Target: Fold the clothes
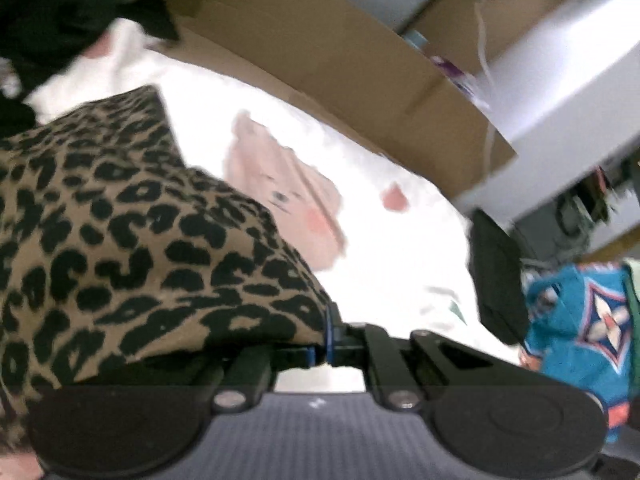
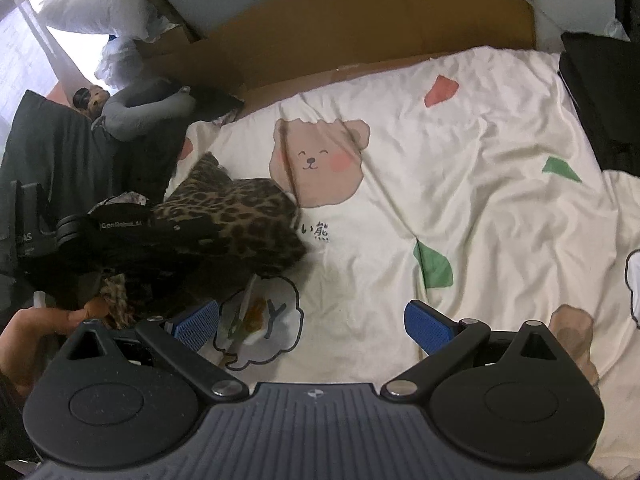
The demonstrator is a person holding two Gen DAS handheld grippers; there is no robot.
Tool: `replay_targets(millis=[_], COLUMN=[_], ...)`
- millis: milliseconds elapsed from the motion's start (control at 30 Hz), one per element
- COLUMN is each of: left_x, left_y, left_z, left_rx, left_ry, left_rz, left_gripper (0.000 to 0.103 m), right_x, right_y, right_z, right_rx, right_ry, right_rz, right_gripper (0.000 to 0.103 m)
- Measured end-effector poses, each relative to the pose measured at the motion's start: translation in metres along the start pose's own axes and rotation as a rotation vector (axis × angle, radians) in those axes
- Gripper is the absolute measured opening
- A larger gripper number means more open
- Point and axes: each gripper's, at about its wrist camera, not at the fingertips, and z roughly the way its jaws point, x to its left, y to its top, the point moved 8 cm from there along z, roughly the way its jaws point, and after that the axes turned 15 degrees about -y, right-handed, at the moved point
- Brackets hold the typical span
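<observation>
Holding the spotty cloth

Your right gripper (image 2: 312,326) is spread wide, pinching nothing. Your left gripper (image 1: 323,344) is pinching the leopard cloth (image 1: 132,240) at its edge. Past them, the bear sheet (image 2: 460,152) lies open. A cardboard box (image 2: 360,20) stands behind.

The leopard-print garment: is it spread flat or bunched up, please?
Bunched up: the leopard-print garment hangs in a crumpled mass from the closed left gripper, above the bedsheet.

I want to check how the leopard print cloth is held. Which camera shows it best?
The left wrist view: the leopard print cloth fills the frame's left, with its edge pinched in the left claw. It is blurred, though. The right wrist view shows the cloth smaller but sharp, bunched over that claw above the bed sheet.
</observation>
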Motion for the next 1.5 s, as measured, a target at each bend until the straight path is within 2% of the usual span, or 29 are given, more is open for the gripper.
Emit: replay_targets(millis=[200, 333, 633, 833, 1067, 1300, 1500], left_x=[-0.031, -0.048, -0.086, -0.122, -0.129, -0.114, -0.095], left_y=[-0.015, -0.020, 0.002, 0.013, -0.004, -0.044, -0.079], left_z=[0.028, 0.042, 0.064, 0.073, 0.093, 0.103, 0.112], left_rx=[0.089, 0.120, 0.122, 0.123, 0.151, 0.204, 0.291], left_ry=[-0.077, -0.114, -0.135, -0.155, -0.165, -0.173, -0.119], left_rz=[0.059, 0.076, 0.115, 0.186, 0.165, 0.130, 0.098], left_gripper=[0.005, 0.005, 0.005, 0.002, 0.002, 0.000, 0.000], right_x=[-0.017, -0.024, -0.046, -0.070, -0.094, -0.117, -0.126], right_y=[-0.004, -0.003, 0.015, 0.032, 0.029, 0.009, 0.000], right_z=[0.007, 0.007, -0.002, -0.011, -0.012, -0.001, 0.005], right_rx=[0.032, 0.029, -0.006, -0.044, -0.042, 0.004, 0.031], right_ry=[-0.001, -0.029, -0.024, -0.014, -0.018, -0.036, -0.038], right_rz=[0.062, 0.067, 0.138, 0.223, 0.277, 0.314, 0.340], right_gripper=[0.101, 0.101, 0.101, 0.101, 0.101, 0.101, 0.101])
